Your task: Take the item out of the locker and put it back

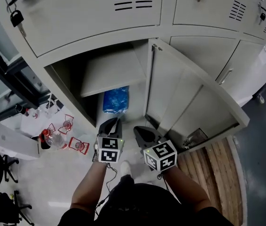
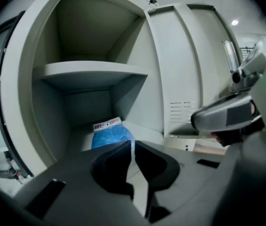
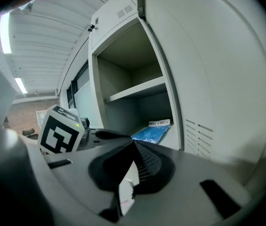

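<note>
Clear plastic bottles with red caps (image 1: 53, 138) lie on the floor to the left of the open grey metal locker (image 1: 90, 44). Its door (image 1: 194, 102) stands open to the right. A crinkled blue plastic packet (image 1: 116, 100) with a white label lies on the locker's bottom, under the shelf (image 1: 114, 72). The left gripper (image 1: 116, 121) and right gripper (image 1: 143, 131) are side by side just outside the opening, both with jaws closed on nothing.

In the left gripper view, the near end of the blue packet (image 2: 112, 136) lay hidden behind the left gripper (image 2: 133, 142). The print on its white label (image 2: 107, 124) was too small to read. In the head view the packet's far end ran under the shelf (image 1: 112, 72). The upper locker doors (image 1: 90, 8) ran off the top edge, and the 2 forearms (image 1: 88, 187) off the bottom. The red-and-clear things (image 1: 62, 135) on the floor were too small to identify.
</note>
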Action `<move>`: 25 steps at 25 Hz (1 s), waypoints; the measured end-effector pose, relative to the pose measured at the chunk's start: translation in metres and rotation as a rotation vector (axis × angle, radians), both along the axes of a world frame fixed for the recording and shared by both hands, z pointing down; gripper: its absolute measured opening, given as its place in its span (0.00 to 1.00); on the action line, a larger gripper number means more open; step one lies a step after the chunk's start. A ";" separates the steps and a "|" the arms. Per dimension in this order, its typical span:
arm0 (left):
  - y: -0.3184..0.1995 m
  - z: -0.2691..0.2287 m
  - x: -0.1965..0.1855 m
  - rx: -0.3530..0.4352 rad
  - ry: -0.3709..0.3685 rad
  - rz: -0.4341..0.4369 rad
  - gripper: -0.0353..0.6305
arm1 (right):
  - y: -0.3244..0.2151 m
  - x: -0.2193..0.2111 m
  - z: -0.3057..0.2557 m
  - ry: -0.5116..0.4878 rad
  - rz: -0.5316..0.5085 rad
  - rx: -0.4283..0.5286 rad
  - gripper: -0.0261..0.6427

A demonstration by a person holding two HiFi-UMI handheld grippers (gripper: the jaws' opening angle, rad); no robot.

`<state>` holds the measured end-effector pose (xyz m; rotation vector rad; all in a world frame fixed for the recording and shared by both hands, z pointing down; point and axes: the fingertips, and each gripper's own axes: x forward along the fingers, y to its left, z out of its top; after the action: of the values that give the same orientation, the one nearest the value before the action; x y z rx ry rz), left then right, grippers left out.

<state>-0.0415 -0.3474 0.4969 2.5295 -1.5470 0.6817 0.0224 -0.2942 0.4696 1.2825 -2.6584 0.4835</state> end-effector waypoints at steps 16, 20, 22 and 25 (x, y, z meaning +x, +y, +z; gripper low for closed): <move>0.124 -0.033 -0.006 0.054 0.086 -0.107 0.06 | 0.069 0.001 -0.005 -0.005 -0.120 0.003 0.04; 0.150 -0.038 -0.014 0.059 0.085 -0.122 0.06 | 0.086 -0.008 -0.003 -0.011 -0.136 -0.007 0.04; 0.161 -0.039 -0.018 0.060 0.083 -0.123 0.06 | 0.094 -0.015 -0.005 -0.011 -0.146 -0.006 0.04; 0.175 -0.043 -0.025 0.069 0.081 -0.120 0.06 | 0.105 -0.029 -0.010 -0.011 -0.162 0.004 0.04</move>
<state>-0.0667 -0.1727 0.4540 2.4542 -1.7054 0.5128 -0.0067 -0.1890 0.4592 1.0570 -2.7433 0.4638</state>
